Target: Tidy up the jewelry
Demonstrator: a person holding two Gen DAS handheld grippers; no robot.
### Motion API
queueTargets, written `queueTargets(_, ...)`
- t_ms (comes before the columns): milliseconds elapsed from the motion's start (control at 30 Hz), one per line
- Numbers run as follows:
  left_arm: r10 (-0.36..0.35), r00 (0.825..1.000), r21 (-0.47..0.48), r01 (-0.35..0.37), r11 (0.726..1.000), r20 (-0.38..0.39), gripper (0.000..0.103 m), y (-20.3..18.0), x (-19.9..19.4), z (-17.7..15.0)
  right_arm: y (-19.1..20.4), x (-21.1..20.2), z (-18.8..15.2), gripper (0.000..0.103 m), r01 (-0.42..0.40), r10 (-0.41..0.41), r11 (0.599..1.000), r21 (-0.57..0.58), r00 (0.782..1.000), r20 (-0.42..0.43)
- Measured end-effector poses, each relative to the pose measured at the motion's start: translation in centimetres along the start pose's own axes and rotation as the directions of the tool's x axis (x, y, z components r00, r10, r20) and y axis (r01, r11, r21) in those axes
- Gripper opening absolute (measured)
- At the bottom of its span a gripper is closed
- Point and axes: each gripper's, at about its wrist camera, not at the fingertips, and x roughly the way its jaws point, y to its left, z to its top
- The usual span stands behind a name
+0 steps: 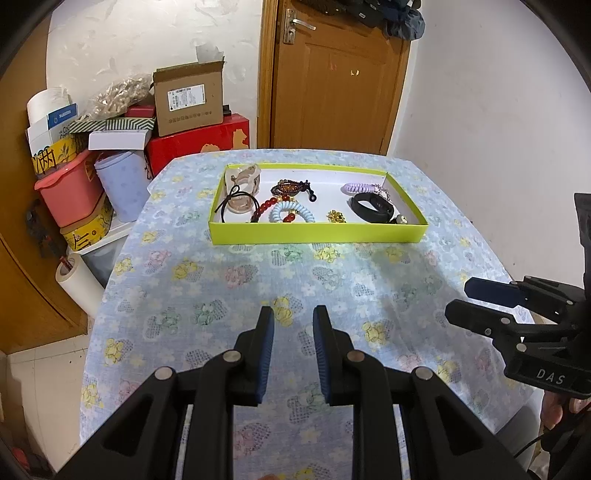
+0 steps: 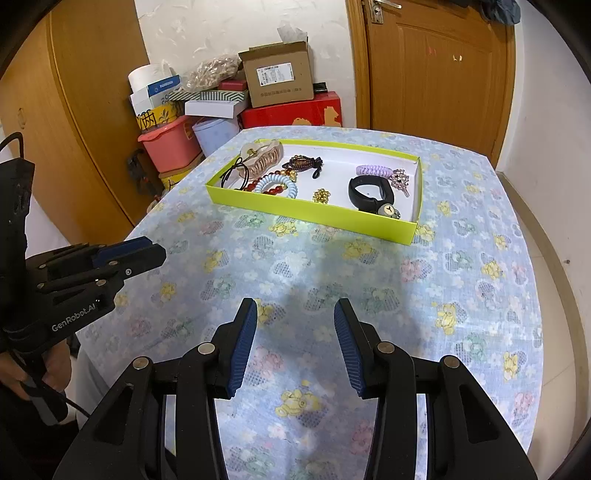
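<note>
The green tray's near wall hides part of the red beads and the small charm, and the clothes hanging on the door are cropped by the top edge.

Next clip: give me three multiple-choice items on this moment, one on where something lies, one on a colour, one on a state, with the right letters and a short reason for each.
1. Where in the tray does the black wristband lie?
A. toward its right end
B. at its left end
C. outside it, on the cloth

2. What colour are the tray's outer walls?
A. red
B. lime green
C. white

3. What does the left gripper hold between its fingers?
A. a bead bracelet
B. a hair tie
C. nothing

Answers: 1 A, the wristband sits inside near the right wall. 2 B, the front wall is lime green. 3 C, only the flowered tablecloth shows through the gap.
</note>
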Motion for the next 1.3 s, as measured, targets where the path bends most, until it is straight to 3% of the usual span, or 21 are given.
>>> queueTargets(933, 0.014, 1.0, -0.003, -0.014, 1.0, 0.002, 0.025, -0.15, -0.23, -0.26, -0.25, 0.3, -0.44, 0.045, 0.001, 0.0, 1.0, 0.01, 1.0, -0.013)
queueTargets(1300, 0.063, 0.998, -0.004, -0.063, 0.998, -0.004, 0.025, 0.1, 0.45, -0.65, -0.27, 0.99, -0.64, 0.045, 0.002, -0.002, 1.0, 0.008, 1.0, -0.031)
